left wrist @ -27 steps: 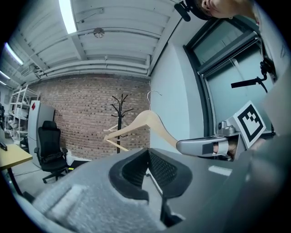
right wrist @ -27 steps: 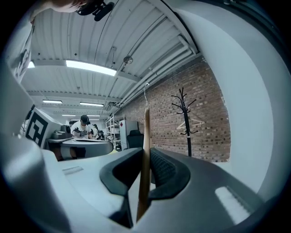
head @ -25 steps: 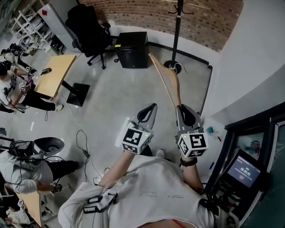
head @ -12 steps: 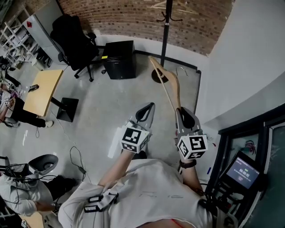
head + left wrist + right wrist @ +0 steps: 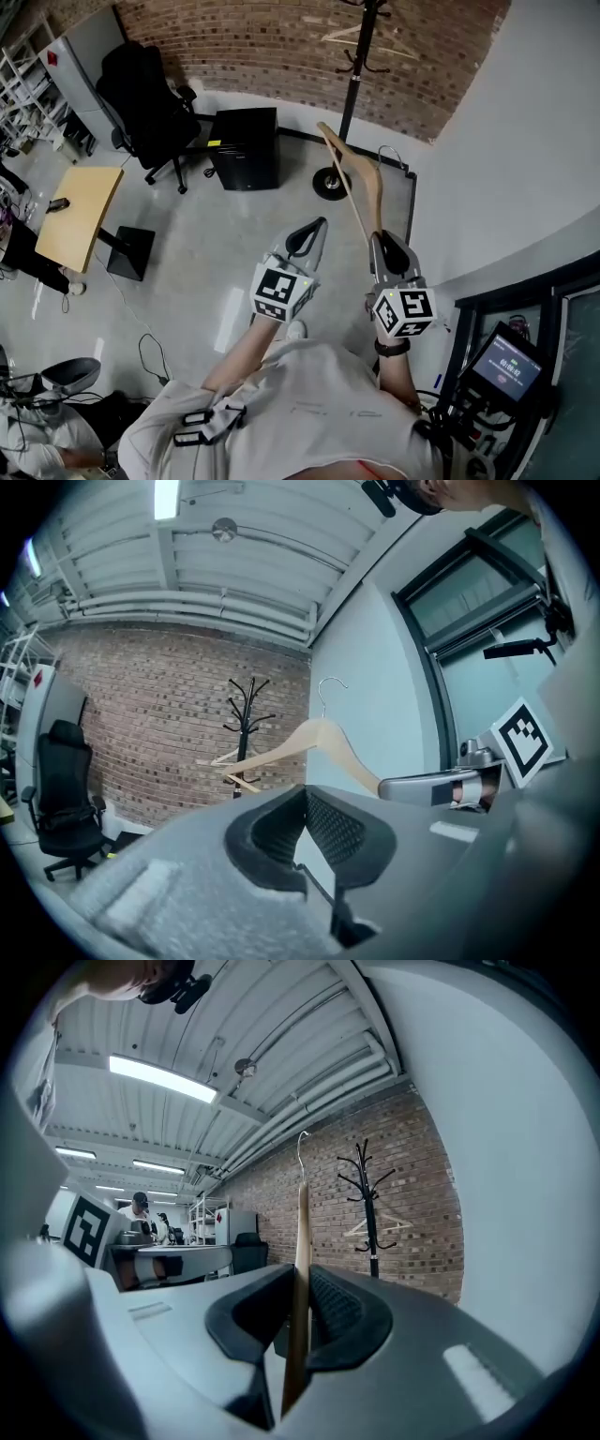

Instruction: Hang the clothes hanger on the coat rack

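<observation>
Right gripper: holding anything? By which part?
Right gripper is shut on the wooden hanger, pinching the end of one shoulder arm. Left gripper holds nothing.

Both forearms held out forward, side by side. Left gripper point(image 5: 305, 794) held level, jaws closed together, nothing between. Right gripper point(image 5: 300, 1274) beside it, jaws clamped on hanger point(image 5: 302, 1227).

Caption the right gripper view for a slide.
Right gripper clamps a wooden hanger edge-on, coat rack ahead against the brick wall.
</observation>
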`<state>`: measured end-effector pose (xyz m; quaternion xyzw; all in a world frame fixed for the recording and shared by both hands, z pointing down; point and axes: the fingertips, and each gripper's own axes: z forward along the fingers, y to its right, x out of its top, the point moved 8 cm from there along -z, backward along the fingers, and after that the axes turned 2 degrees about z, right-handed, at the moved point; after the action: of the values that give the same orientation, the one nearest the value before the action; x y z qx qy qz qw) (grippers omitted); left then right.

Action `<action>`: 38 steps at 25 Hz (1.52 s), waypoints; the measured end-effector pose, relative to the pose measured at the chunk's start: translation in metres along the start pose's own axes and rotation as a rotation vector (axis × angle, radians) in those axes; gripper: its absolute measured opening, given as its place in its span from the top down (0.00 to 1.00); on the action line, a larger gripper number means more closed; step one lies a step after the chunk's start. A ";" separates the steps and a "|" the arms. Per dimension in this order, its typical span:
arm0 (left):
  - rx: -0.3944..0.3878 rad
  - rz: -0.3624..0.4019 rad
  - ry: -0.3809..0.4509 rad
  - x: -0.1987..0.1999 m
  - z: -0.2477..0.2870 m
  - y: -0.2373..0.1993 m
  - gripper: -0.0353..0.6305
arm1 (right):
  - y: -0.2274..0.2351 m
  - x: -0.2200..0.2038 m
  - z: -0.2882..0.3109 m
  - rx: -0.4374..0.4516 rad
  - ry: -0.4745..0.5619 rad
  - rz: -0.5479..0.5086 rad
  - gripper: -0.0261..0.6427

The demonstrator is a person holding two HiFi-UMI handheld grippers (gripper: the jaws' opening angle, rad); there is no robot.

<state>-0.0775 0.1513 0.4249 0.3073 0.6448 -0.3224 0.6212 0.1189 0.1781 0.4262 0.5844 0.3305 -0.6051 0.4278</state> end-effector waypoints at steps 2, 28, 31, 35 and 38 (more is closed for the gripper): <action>-0.055 -0.036 -0.009 0.000 -0.001 -0.012 0.95 | -0.007 0.001 0.012 -0.008 -0.003 0.001 0.88; -0.035 -0.029 -0.021 -0.004 0.188 -0.117 0.95 | 0.124 0.022 0.198 0.010 0.001 0.065 0.88; -0.022 -0.026 -0.021 -0.002 0.220 -0.122 0.95 | 0.147 0.030 0.220 0.051 -0.005 0.056 0.88; -0.003 -0.019 -0.035 -0.004 0.267 -0.125 0.95 | 0.187 0.030 0.253 0.100 -0.025 0.035 0.88; 0.008 -0.016 -0.056 -0.008 0.276 -0.124 0.95 | 0.199 0.023 0.264 0.108 -0.048 0.044 0.88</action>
<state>-0.0092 -0.1437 0.4310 0.2955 0.6284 -0.3383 0.6351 0.1878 -0.1452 0.4496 0.5992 0.2742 -0.6264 0.4164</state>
